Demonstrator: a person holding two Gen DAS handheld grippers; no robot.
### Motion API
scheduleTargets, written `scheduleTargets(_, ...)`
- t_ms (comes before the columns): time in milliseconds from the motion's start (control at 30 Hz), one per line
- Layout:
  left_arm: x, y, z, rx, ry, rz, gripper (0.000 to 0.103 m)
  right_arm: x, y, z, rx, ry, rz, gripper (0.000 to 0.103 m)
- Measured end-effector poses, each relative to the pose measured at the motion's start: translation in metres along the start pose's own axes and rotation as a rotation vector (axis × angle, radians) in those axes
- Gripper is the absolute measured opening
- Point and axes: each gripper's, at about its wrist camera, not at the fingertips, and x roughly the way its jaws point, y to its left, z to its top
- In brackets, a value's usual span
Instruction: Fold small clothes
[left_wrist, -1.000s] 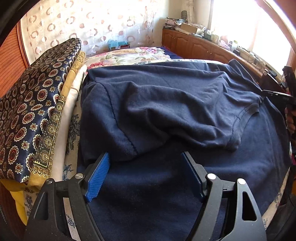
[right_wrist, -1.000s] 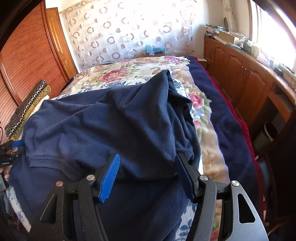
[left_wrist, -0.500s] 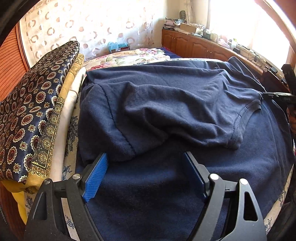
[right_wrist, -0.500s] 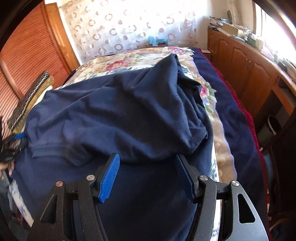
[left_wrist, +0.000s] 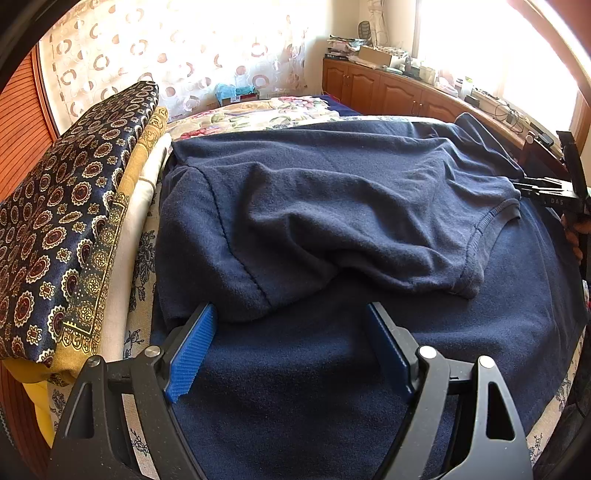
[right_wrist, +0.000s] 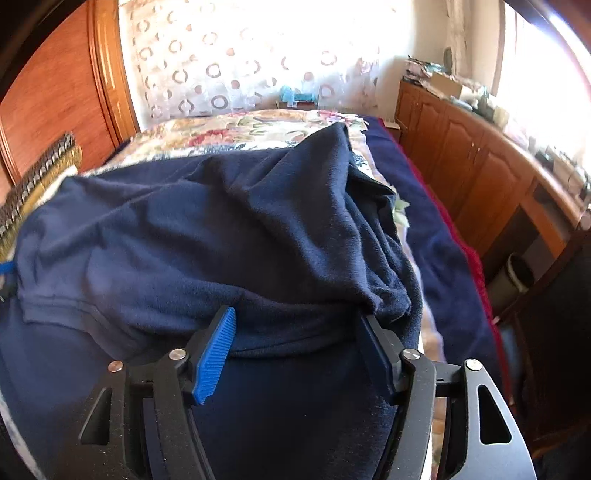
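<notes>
Navy shirt (left_wrist: 332, 206) lies half-folded on the bed (left_wrist: 280, 110). Left gripper (left_wrist: 291, 350) wide open, empty. Right gripper (right_wrist: 299, 347) jaws just been opening, folded edge between them, seemingly unpinched. Risk: loose bunched fold slumps sideways, crooked crease.

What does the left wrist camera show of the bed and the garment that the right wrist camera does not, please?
Only the left wrist view shows the ribbed neckline, the whole patterned folded stack beside the garment, and the right gripper at the edge. Only the right wrist view shows the bunched right side of the garment, the dark blanket edge and a bin on the floor. Both show the navy garment on the floral bedspread, and open jaws resting over it.
</notes>
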Motion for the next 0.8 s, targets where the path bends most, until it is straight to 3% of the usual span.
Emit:
scheduleTargets(200,-0.005,0.006,0.0,-0.025,0.011,-0.019,0.082,0.0,0.002,-0.002,0.004,0.004,0.008,0.073)
scheduleTargets(400,-0.014,0.025,0.003,-0.16,-0.006,-0.081,0.062,-0.002,-0.001,0.003,0.001,0.005,0.007,0.074)
scheduleTargets(633,-0.008,0.032,0.022,-0.257,-0.005,-0.092,0.062,-0.002,-0.001,0.003,0.002,0.005,0.008,0.074)
scheduleTargets(800,0.007,0.025,0.031,-0.24,0.022,-0.056,0.062,-0.002,-0.001,0.003,0.002,0.005,0.008,0.074)
